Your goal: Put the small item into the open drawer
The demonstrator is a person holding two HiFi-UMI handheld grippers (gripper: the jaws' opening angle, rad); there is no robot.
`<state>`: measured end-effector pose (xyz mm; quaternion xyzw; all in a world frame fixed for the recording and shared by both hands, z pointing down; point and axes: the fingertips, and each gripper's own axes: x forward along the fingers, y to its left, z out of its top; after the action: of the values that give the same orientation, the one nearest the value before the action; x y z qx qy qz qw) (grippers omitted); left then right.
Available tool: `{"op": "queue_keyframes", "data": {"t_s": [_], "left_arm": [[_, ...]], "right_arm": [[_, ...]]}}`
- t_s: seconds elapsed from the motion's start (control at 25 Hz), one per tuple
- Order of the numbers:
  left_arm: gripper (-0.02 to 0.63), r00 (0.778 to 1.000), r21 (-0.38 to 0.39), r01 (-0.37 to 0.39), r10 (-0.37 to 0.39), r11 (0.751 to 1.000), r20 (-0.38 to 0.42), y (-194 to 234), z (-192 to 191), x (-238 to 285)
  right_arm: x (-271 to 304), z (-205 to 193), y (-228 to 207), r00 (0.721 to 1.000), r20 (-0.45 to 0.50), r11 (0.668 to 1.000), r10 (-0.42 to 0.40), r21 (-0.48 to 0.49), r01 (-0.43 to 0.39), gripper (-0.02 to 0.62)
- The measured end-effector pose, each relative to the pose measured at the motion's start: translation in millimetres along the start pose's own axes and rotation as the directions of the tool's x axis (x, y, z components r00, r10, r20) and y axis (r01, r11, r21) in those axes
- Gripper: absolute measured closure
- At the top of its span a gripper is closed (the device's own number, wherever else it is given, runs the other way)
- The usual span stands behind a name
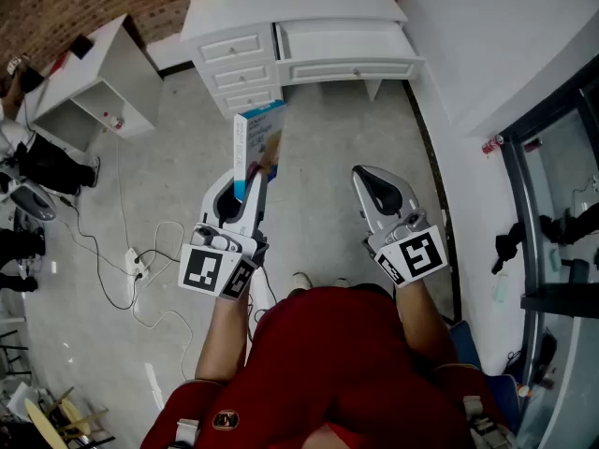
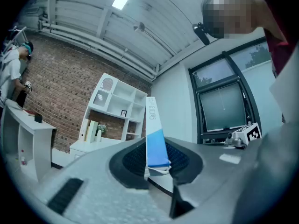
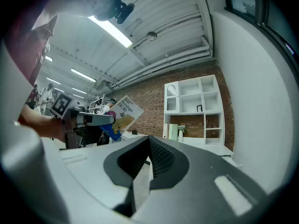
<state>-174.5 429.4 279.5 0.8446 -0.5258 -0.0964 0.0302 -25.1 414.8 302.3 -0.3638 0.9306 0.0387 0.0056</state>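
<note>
My left gripper (image 1: 245,191) is shut on a small white-and-blue box (image 1: 256,148), which sticks up and forward out of the jaws. In the left gripper view the box (image 2: 155,135) stands edge-on between the black pads (image 2: 135,160). My right gripper (image 1: 378,187) hangs beside it at the same height, shut with nothing in it; in the right gripper view its pads (image 3: 159,158) meet and the box (image 3: 122,114) shows at the left. Ahead stands a white desk (image 1: 299,7) with its wide drawer (image 1: 348,49) pulled open, well beyond both grippers.
Left of the open drawer is a stack of three shut drawers (image 1: 236,71). A low white shelf unit (image 1: 98,78) stands at the left, with cables and a power strip (image 1: 136,265) on the grey floor. A white wall and a window (image 1: 552,213) run along the right.
</note>
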Motion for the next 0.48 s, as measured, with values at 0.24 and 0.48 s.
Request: {"op": "queue_keyframes", "data": {"t_s": [0.24,0.48], "left_arm": [[0.534,1.0,-0.015,0.007,-0.007,1.0,0.007,14,-13,0],[0.534,1.0,0.0,0.002,-0.002,1.0,-0.029,45,-28,31]], "right_arm": [[5,-12,3,1.0,0.0,1.0,-0.008,0.014,0.008,0.584],[31,-30,-27,0.999,-0.013,0.999,-0.03,0.037,0.03,0.583]]}}
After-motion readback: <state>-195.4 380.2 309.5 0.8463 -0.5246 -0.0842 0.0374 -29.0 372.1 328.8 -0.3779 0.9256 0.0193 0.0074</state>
